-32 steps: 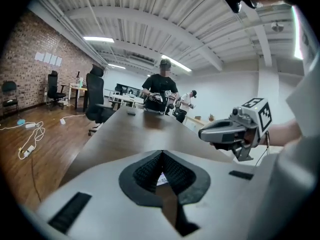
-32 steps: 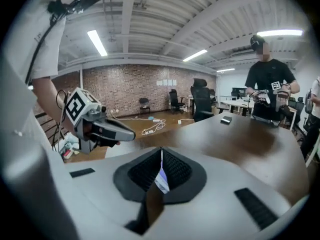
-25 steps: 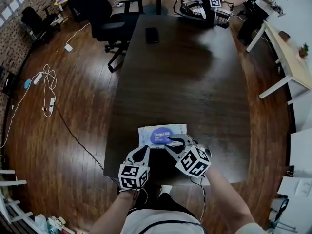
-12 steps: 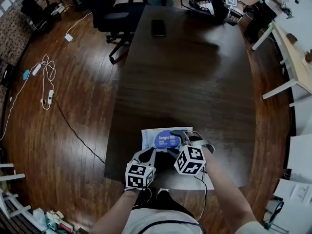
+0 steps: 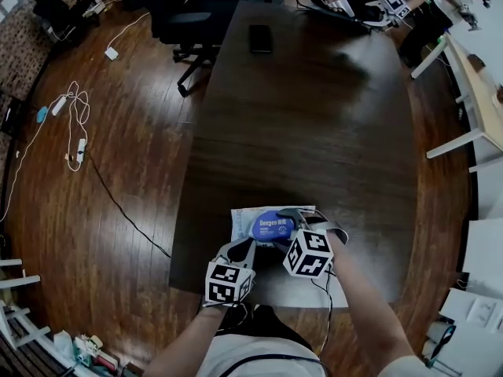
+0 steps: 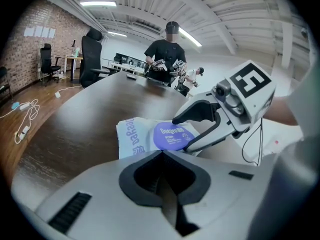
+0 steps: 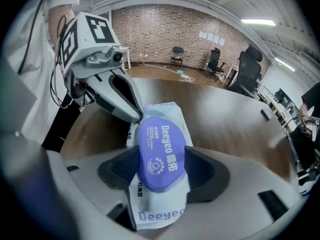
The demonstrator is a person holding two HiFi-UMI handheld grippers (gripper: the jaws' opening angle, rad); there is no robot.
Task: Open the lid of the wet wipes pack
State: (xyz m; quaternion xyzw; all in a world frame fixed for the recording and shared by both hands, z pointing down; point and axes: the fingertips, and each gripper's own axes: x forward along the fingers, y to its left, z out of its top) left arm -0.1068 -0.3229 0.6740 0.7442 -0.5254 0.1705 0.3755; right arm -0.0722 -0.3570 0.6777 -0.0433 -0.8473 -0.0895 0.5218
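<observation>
I have the wet wipes pack (image 5: 244, 223) lying flat at the 6 o'clock edge of the dark table (image 5: 314, 132), its blue oval lid (image 5: 273, 227) facing up and closed. My right gripper (image 7: 161, 160) comes in from the pack's 5 o'clock. A second ago it was nearly pinched, with its tip on the lid. Its jaws have just been opening, and they now stand wide apart with the lid between them, gripping nothing. My left gripper (image 6: 161, 153) is clenched on nothing. It sits lower than before, its tip at the pack's 7 o'clock edge, though I cannot tell whether it touches. Far off at 12 o'clock a phone (image 5: 261, 38) lies on the table.
</observation>
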